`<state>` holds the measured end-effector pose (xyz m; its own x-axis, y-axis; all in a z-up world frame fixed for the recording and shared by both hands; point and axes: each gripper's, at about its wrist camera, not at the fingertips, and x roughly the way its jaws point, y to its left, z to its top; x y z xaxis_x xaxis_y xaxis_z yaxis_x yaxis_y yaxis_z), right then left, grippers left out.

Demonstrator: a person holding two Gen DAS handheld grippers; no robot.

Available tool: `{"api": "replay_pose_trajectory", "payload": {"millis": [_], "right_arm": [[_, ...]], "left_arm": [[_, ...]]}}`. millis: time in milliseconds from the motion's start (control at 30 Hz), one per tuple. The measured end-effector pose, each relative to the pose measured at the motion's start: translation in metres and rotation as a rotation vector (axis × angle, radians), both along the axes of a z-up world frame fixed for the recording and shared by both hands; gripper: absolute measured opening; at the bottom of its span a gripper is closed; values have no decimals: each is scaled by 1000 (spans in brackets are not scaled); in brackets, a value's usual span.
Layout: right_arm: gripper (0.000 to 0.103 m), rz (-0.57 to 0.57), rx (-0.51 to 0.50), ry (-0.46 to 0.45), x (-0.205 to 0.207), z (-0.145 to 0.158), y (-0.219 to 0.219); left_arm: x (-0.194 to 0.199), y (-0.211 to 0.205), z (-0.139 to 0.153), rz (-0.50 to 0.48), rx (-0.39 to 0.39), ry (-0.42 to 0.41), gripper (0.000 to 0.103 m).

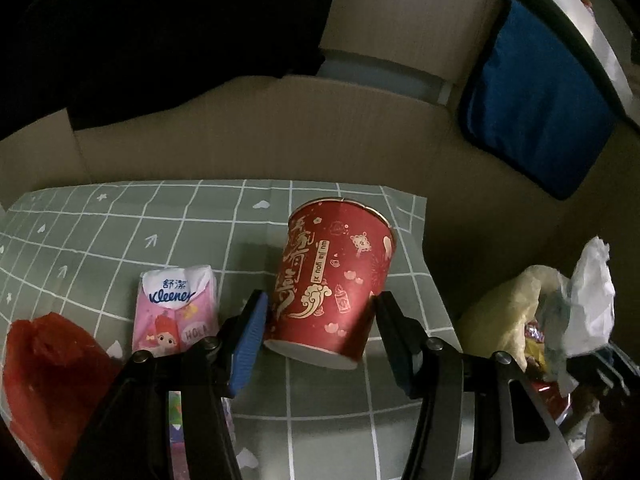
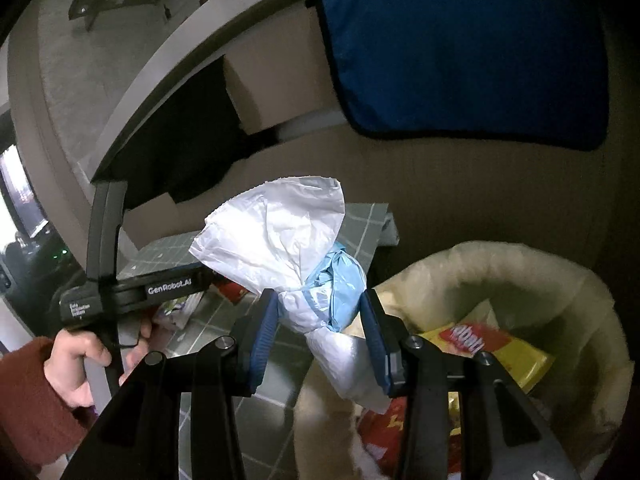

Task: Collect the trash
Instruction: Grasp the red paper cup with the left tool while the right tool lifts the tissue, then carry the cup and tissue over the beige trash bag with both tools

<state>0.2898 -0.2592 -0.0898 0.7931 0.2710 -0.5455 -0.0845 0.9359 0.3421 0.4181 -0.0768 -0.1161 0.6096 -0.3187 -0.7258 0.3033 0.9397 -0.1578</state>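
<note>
In the left wrist view my left gripper (image 1: 320, 308) is closed around a red paper cup (image 1: 334, 280) with gold print, its pads touching the cup's lower sides; the cup leans slightly on the green grid mat (image 1: 120, 232). In the right wrist view my right gripper (image 2: 320, 304) is shut on a white and blue plastic bag bundle (image 2: 304, 264), held over the edge of a cream-lined trash bin (image 2: 520, 276) that holds a yellow snack wrapper (image 2: 492, 344). The bin and bundle also show in the left wrist view (image 1: 520, 300).
A pink Kleenex tissue pack (image 1: 176, 308) and a red plastic bag (image 1: 48, 372) lie on the mat left of the cup. Cardboard walls (image 1: 280, 132) stand behind. A blue cloth (image 2: 460, 52) hangs on the cardboard. The left gripper's handle and hand (image 2: 92, 344) are at left.
</note>
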Motion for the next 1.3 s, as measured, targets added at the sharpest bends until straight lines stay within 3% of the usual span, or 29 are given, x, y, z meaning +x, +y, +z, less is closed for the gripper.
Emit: {"api": "replay_pose_trajectory", "payload": {"millis": [233, 500, 733, 900, 1300], "right_arm": [[40, 26, -36, -20, -11, 10, 22], [40, 33, -43, -38, -29, 24, 32], [40, 114, -43, -66, -42, 36, 62], [40, 163, -60, -94, -56, 45, 79], [40, 147, -121, -194, -93, 80, 72]], "left_arm": [[0, 12, 0, 48, -52, 48, 56], [-58, 57, 8, 103, -110, 50, 55], [-143, 109, 41, 171, -168, -54, 55], [-180, 123, 58, 219, -170, -148, 55], [-234, 97, 93, 176, -183, -263, 55]]}}
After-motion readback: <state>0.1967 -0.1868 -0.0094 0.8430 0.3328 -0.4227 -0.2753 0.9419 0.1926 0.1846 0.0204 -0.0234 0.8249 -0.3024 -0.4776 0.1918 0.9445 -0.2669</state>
